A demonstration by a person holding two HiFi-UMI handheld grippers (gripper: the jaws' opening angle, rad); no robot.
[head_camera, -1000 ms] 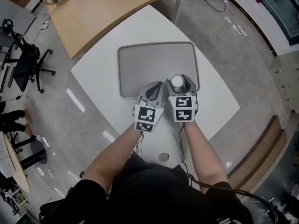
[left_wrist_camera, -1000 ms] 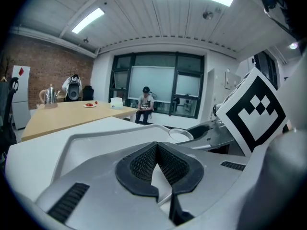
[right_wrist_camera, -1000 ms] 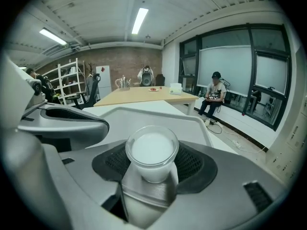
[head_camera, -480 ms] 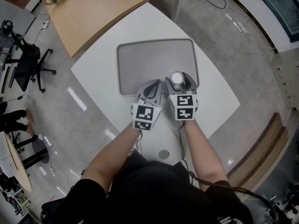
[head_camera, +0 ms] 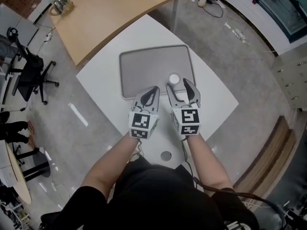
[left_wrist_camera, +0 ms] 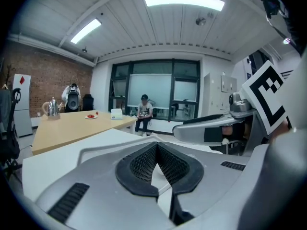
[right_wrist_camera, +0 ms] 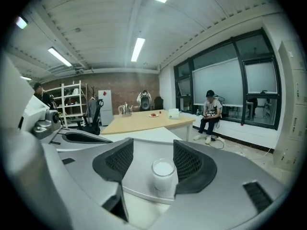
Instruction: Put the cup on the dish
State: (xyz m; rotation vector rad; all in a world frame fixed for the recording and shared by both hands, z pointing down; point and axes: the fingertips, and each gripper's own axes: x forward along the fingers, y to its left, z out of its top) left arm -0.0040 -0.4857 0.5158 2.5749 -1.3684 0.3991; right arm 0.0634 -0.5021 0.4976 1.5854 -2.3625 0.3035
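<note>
Change: A second ago my right gripper held the cup. Now its jaws are wide apart and hold nothing.
Cup: It stands upright on the dish, near the dish's front right corner. I think the job is done.
Left gripper: Squeezed closed, empty, at the dish's front edge.
Room: The cup is close to the dish's rim. I should pull straight back.

I see bright, even light from ceiling strips; fisheye bends both gripper views, dark vignette at corners.
</note>
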